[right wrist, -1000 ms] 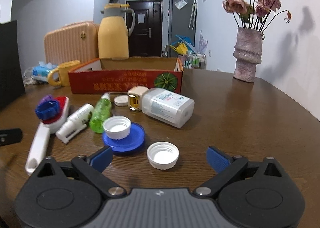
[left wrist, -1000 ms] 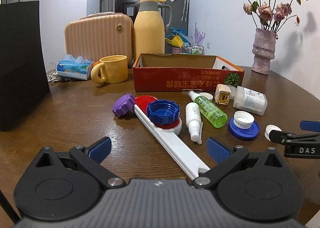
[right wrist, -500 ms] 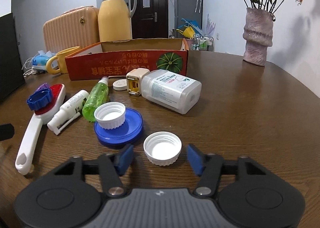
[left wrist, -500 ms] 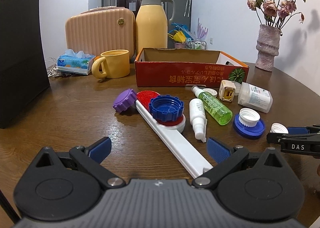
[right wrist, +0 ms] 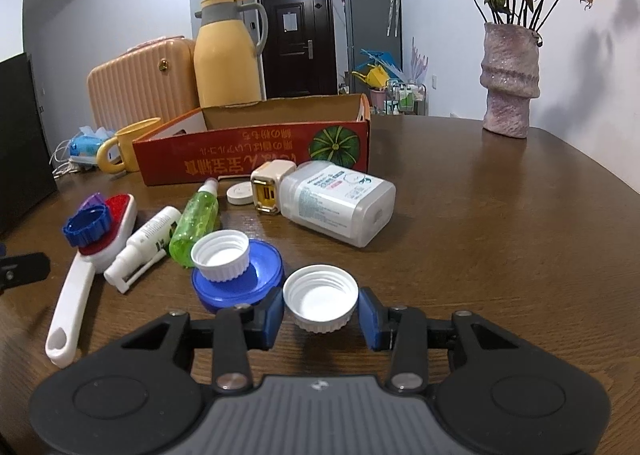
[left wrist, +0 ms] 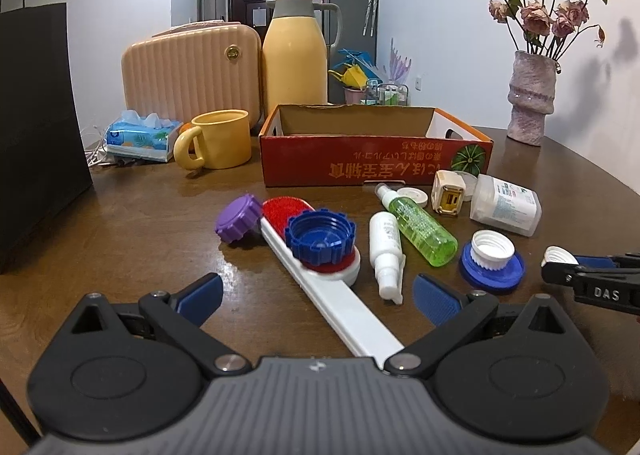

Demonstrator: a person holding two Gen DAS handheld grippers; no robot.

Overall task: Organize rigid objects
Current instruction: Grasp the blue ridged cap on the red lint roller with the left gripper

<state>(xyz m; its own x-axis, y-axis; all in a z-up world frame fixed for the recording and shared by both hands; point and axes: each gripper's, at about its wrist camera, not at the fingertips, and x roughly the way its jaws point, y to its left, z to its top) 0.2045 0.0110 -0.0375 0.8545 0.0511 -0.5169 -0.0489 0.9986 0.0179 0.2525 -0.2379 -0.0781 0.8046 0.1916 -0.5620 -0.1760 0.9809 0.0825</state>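
1. Right gripper [right wrist: 321, 313] has just closed its jaws; pads now pinch the white cap [right wrist: 320, 297], open side up, on the table [right wrist: 500, 255].
2. Left gripper [left wrist: 316, 293] jaws wide, nothing between the pads; the white brush handle [left wrist: 340, 305] runs between them.
3. Just left of the held cap: blue lid [right wrist: 240, 281] carrying a second white cap [right wrist: 221, 254]. Behind that: green spray bottle [right wrist: 196, 221], white spray bottle [right wrist: 144, 245].
4. Behind the cap: labelled white bottle [right wrist: 340, 203] on its side, print unreadable.
5. Farthest: red carton [right wrist: 256, 151], upside-down print, pumpkin graphic.
6. "DAS" reads on the right gripper's arm in the left view.
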